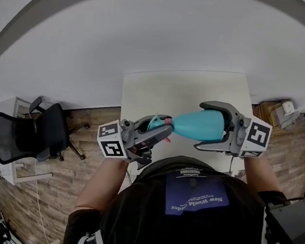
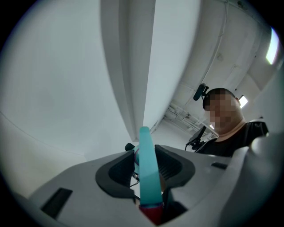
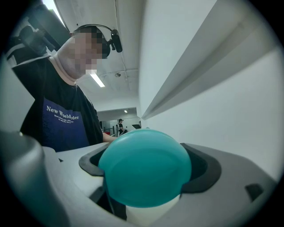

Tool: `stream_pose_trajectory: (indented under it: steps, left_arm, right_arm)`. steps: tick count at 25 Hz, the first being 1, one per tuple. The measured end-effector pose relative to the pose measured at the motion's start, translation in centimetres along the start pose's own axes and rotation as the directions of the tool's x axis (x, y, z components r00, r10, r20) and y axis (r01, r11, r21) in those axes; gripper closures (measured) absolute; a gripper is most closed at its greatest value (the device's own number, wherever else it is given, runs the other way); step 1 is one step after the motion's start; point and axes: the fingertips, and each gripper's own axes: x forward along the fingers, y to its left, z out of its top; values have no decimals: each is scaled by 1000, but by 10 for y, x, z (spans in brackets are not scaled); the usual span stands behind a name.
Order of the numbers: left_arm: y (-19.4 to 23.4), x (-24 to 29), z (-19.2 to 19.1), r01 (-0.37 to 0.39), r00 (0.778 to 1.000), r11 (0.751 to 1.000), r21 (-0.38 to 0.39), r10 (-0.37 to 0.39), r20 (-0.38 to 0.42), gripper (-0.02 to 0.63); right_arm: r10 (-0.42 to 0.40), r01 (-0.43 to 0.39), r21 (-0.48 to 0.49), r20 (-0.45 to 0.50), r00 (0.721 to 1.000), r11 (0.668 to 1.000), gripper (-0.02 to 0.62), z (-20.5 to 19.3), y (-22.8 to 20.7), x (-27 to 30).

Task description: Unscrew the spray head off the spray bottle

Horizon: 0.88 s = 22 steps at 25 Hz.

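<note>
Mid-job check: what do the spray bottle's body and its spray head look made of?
Bottle body: smooth teal plastic, probably; even colour, soft sheen on the rounded base. Spray head: likely moulded plastic too, same teal, thin stiff-looking lever with a satin face.

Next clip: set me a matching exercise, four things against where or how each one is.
Things: 1 spray head; 2 bottle; 3 chair; 4 table.
States: a black, at the left; b between the jaws of the right hand-held gripper; c white, beneath the bottle; d clamped in the left hand-held gripper.
Pairs: 1-d, 2-b, 3-a, 4-c.
</note>
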Motion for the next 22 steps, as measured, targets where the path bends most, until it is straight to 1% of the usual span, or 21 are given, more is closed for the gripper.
stream_pose_trajectory:
  steps: [3,8,12,14,16,20,21,22]
  left_arm:
    - [1,2,-2,2,1000,1000,-7,-2,-3,458]
    - [3,4,-3,-5,1000,1000,-8,5,-28,458]
    - [0,4,-3,4,999,1000,-8,-4,-47,457]
    - [-1,4,-3,9,996,1000,15,-8,-88,457]
    - [-2,4,-2,15,990,998,58,-7,-144,457]
    - [-10,4,-5,53,965,980,194,0,-262,457]
    - [-11,4,-6,56,960,979,197,1,-279,459]
    - [-10,5,-5,54,959,983,173,-3,-283,459]
  right_arm:
    - [-4,4,-3,16,1000,1000,160,2,-2,2]
    - [-1,1,1,-16,1000,1000,160,-5,-3,2]
    - [-17,17,5,-7,1000,1000,160,-2,-2,0]
    - [-19,19,-4,-7,1000,1000,160,-1,-3,1]
    - [-10,10,-7,-8,1000,1000,160,-1,-4,3]
    - [22,-22,28,9,1000,999,160,0,-2,3]
    - [23,-23,23,9,1000,999,160,1,-1,3]
    - [20,-20,8,7,1000,1000,160,2,0,2]
